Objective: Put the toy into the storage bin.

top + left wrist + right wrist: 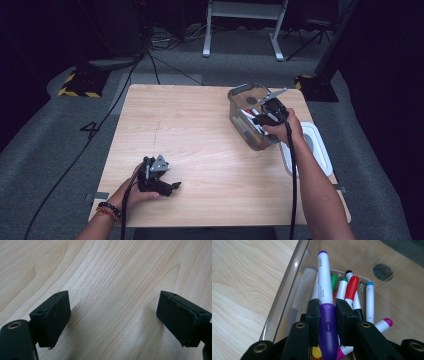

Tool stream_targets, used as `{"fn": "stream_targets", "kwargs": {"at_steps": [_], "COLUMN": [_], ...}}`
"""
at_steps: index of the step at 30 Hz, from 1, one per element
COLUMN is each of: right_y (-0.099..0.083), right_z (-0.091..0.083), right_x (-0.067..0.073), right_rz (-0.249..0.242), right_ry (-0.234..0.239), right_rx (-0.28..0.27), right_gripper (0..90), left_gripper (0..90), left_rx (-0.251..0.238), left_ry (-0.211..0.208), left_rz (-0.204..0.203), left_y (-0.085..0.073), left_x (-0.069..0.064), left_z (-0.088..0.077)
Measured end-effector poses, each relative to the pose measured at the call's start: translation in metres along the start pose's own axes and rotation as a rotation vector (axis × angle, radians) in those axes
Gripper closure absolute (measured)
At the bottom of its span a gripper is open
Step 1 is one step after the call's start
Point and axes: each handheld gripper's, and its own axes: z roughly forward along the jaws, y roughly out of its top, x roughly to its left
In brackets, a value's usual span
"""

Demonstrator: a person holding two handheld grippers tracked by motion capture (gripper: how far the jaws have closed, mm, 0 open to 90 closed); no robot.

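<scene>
In the right gripper view, my right gripper is shut on a purple-capped white marker, pinched at its purple end and pointing into a clear plastic bin. Several other markers with red, green, blue and pink caps lie in that bin. From the high view, the right gripper hangs over the bin at the table's far right. My left gripper rests low near the front left of the table, held in the person's hand. Its jaws stand apart over bare wood with nothing between them.
A light wooden table stands on grey carpet. A white lid-like tray lies at the table's right edge beside the bin. Cables trail from both grippers toward the person. Stands and cables sit on the floor beyond the table.
</scene>
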Motion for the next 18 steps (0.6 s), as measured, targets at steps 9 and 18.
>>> {"fn": "stream_targets", "kwargs": {"at_steps": [9, 18], "right_y": [-0.001, -0.007], "right_z": [0.010, -0.021], "right_x": [0.003, -0.005], "right_rz": [0.003, 0.034], "right_ry": [0.041, -0.012], "right_rx": [0.046, -0.089], "right_gripper": [73.4, 53.7], "left_gripper": [12.7, 12.7], "left_rx": [0.000, 0.003], "left_ry": [0.000, 0.001], "left_rz": [0.000, -0.002], "left_y": [0.000, 0.000], "left_x": [0.000, 0.000], "left_z": [0.000, 0.000]}}
